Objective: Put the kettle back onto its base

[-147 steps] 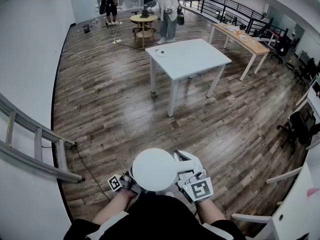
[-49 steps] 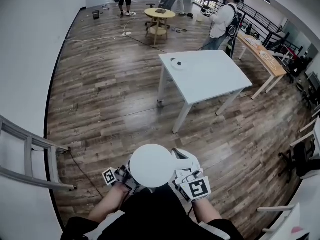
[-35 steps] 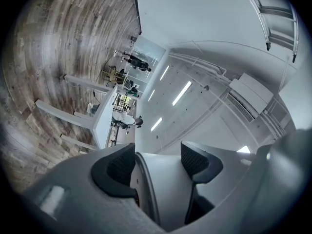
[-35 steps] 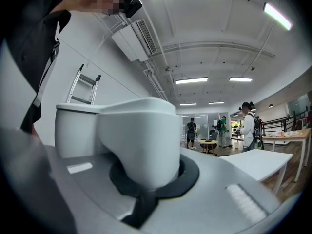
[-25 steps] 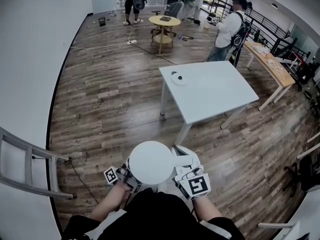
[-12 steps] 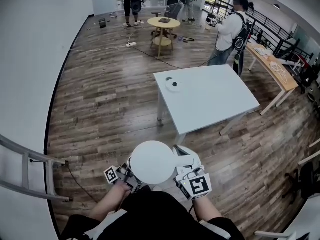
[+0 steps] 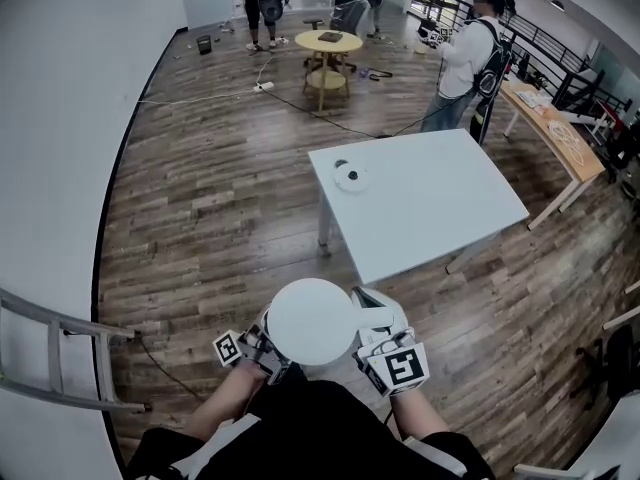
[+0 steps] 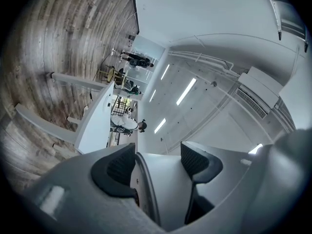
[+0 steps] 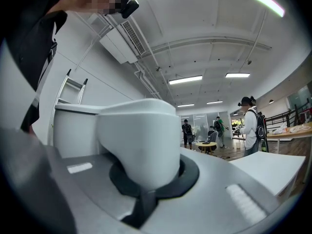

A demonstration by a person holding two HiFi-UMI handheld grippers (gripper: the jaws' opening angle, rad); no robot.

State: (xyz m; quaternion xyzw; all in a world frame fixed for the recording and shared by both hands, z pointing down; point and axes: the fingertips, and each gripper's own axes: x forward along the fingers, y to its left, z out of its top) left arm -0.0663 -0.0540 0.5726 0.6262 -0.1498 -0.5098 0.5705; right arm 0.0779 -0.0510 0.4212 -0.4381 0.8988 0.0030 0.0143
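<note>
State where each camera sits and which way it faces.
Head view: on the head, facing steeply down at kettle; forearms, left gripper, right gripper show.
Left gripper view: on left gripper, facing along fingers gripping kettle, rolled sideways.
Right gripper view: on right gripper, level; fingers shut on handle.
All share the white table.

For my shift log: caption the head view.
Left gripper and right gripper hold the white kettle; its base sits on the table.

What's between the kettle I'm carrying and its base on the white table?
Only bare wood floor, then a strip of the white table top. Nothing stands between the kettle and the base. The head view shows it.
</note>
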